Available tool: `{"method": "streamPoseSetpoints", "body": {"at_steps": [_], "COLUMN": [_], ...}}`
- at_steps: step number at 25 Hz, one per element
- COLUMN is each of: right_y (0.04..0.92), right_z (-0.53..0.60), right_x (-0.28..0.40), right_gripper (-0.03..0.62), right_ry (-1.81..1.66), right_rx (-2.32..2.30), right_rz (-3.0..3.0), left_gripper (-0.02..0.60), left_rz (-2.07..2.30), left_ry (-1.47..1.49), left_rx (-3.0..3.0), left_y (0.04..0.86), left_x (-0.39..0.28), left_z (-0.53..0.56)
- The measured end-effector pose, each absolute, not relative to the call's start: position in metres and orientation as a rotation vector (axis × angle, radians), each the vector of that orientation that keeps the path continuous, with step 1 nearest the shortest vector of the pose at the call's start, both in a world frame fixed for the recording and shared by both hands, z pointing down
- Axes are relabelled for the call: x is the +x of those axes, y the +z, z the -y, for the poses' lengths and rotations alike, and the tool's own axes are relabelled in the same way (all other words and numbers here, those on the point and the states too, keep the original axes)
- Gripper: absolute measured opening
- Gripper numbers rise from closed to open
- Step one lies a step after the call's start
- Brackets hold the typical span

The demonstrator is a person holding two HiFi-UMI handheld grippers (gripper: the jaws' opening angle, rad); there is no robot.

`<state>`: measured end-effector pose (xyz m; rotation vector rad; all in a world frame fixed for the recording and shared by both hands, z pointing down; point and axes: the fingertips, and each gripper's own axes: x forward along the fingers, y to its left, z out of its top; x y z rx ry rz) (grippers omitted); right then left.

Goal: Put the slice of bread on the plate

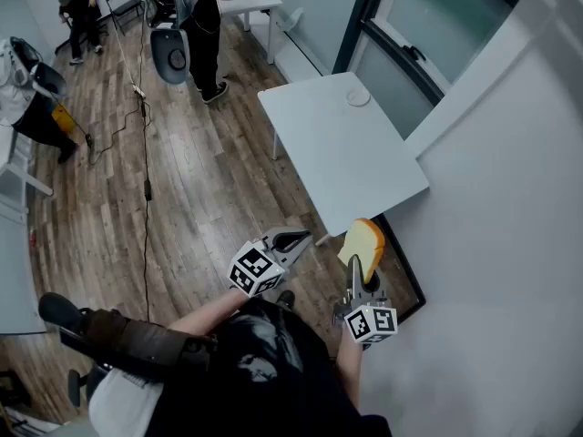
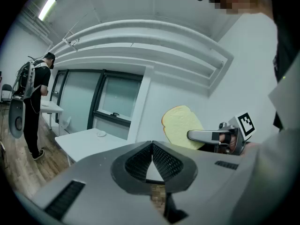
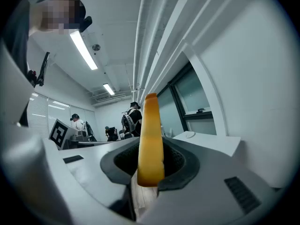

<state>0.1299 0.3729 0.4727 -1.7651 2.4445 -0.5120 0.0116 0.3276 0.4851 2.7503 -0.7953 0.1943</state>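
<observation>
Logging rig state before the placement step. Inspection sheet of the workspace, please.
Surface: white table, only the plate on it.
Job's things: plate near the table's far end; slice of bread held up in the air, short of the table.
Clutter: nothing seen.
Grippers: right gripper fingers shut on the bread; left gripper fingers shut, empty.
Cables: cable trailing across the wood floor.
Surroundings: person standing by a far table; window wall.

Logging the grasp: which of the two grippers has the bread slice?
The right gripper: its jaws clamp the bread slice edge-on; the left gripper is shut, empty.
</observation>
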Motion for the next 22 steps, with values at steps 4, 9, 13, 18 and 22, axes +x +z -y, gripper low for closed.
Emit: {"method": "streamPoseSetpoints", "body": {"at_steps": [4,9,13,18,22], "right_y": [0.470,0.467,0.469,0.474,0.475], "right_z": [-0.368,-0.368,-0.362,-0.358,-0.348], "right_x": [0.128,0.124,0.123,0.118,0.106], "right_gripper": [0.096,0.096,0.096,0.096,0.096], "right_ry": [-0.519,-0.512,-0.520,-0.551,-0.574], "right_rx": [-1.763,-1.774,-1.793,-1.783,-1.741], "right_rz": [-2.437,-2.439,-2.429,-2.408,-2.396], "left_gripper": [0.005,0.006,0.005,0.006,0.006], "left_rz": [0.787,0.769,0.766,0.764,0.771], "left_ry": [0.194,0.195,0.194,0.198,0.200], "left_rx": [2.751,2.759,2.763,2.758,2.748], "left_y": [0.483,0.479,0.478,0.482,0.484], "left_x": [0.009,0.007,0.006,0.001,-0.011], "left_z": [-0.322,-0.322,-0.319,-0.316,-0.311]}}
